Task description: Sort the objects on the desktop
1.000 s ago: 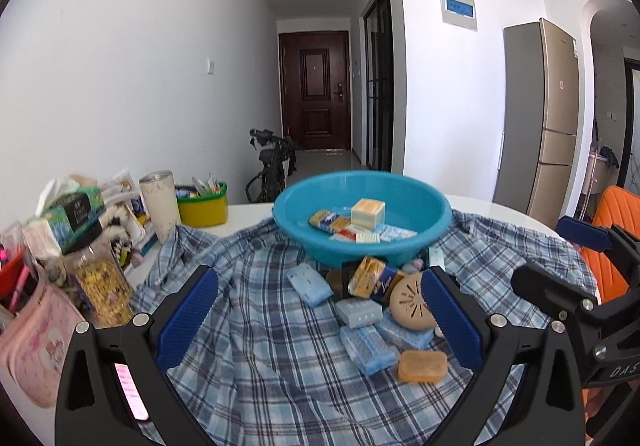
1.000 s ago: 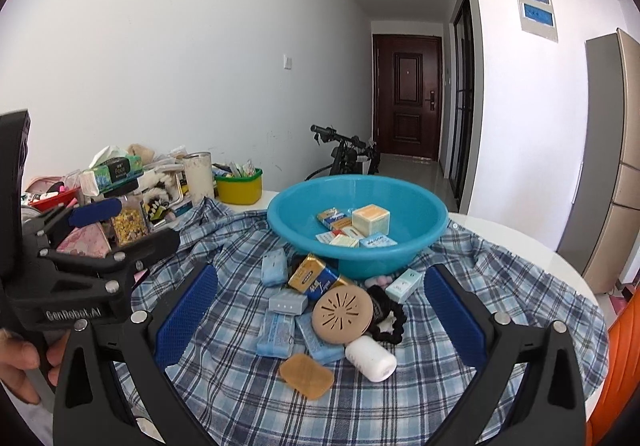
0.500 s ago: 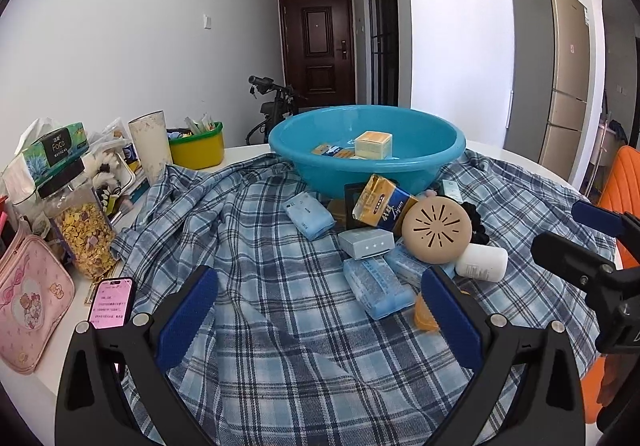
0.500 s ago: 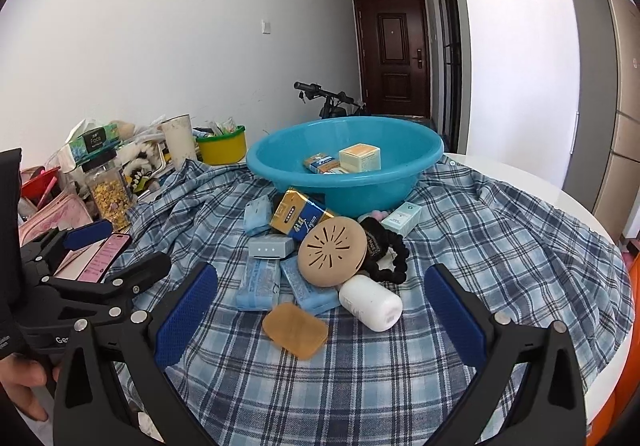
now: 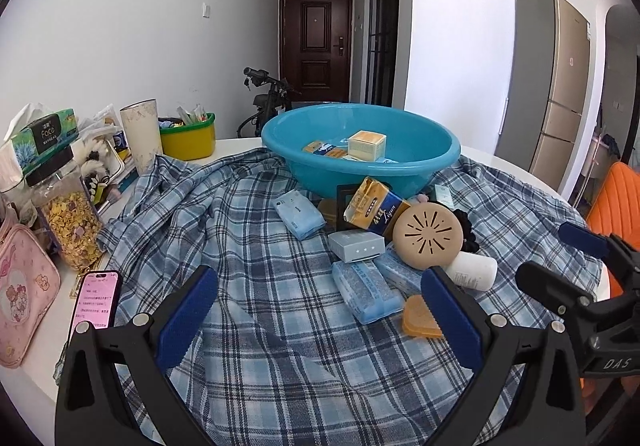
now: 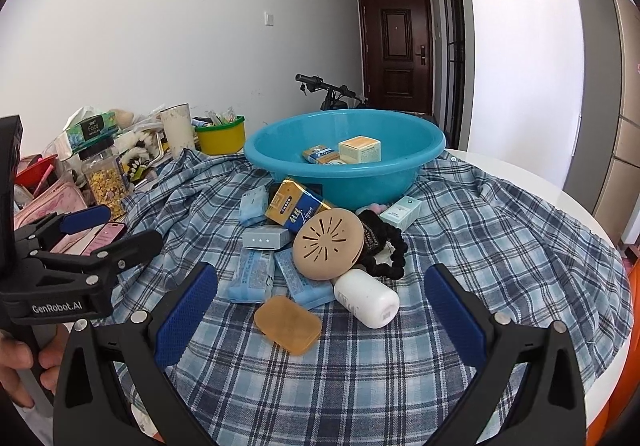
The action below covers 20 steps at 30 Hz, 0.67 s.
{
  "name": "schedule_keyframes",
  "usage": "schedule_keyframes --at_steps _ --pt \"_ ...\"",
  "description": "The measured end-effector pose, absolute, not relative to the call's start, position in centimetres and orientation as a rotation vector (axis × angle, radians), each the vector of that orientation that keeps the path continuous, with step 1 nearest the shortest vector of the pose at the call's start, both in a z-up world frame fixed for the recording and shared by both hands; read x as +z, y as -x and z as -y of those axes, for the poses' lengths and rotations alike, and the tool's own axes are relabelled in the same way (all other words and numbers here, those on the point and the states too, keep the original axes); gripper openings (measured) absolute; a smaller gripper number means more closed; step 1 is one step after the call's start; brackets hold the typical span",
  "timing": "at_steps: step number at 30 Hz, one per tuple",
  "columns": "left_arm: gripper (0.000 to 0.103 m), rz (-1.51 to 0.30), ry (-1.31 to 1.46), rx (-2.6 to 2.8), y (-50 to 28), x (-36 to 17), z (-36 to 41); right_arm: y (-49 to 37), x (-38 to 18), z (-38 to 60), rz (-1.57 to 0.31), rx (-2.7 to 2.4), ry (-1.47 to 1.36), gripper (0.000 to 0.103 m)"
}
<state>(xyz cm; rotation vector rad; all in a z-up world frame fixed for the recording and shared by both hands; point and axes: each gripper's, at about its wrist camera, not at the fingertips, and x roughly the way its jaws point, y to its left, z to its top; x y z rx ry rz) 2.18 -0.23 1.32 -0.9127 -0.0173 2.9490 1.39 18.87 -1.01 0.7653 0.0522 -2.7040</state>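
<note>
A round white surface [image 6: 576, 205] fills the near end of the room, most of it covered by a rumpled blue plaid shirt [image 6: 500, 246]. On the shirt stands a blue basin [image 6: 344, 169] that already holds a few small boxes. Just in front of it lies a heap of loose things: a yellow-and-blue pack [image 6: 298, 207], a tan round slotted case [image 6: 328, 244], a black hair tie [image 6: 386, 246], pale blue wrapped packs [image 6: 254, 276], a white bottle [image 6: 366, 298] on its side and an amber soap bar [image 6: 288, 324] nearest the camera.

Along the wall side of the surface stand a cereal jar [image 5: 72, 217], a tissue box [image 5: 44, 137], a tumbler [image 5: 140, 135], a yellow tub [image 5: 188, 137], a pink pouch [image 5: 20, 286] and a lit phone [image 5: 96, 298]. Beyond, a hallway runs to a dark door [image 5: 316, 41], with a bicycle [image 5: 268, 97] parked in it and a tall fridge [image 5: 548, 85] to the right.

The left hand-held gripper [image 5: 316, 314] hovers with its jaws spread wide and nothing between them. The right hand-held gripper [image 6: 320, 314] is likewise wide apart and empty, over the soap bar.
</note>
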Motion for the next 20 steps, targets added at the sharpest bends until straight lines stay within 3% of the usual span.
schedule_keyframes --at_steps 20 --pt "0.103 -0.037 0.925 2.962 -1.84 1.02 -0.27 -0.96 -1.75 -19.19 -0.063 -2.709 -0.796 0.103"
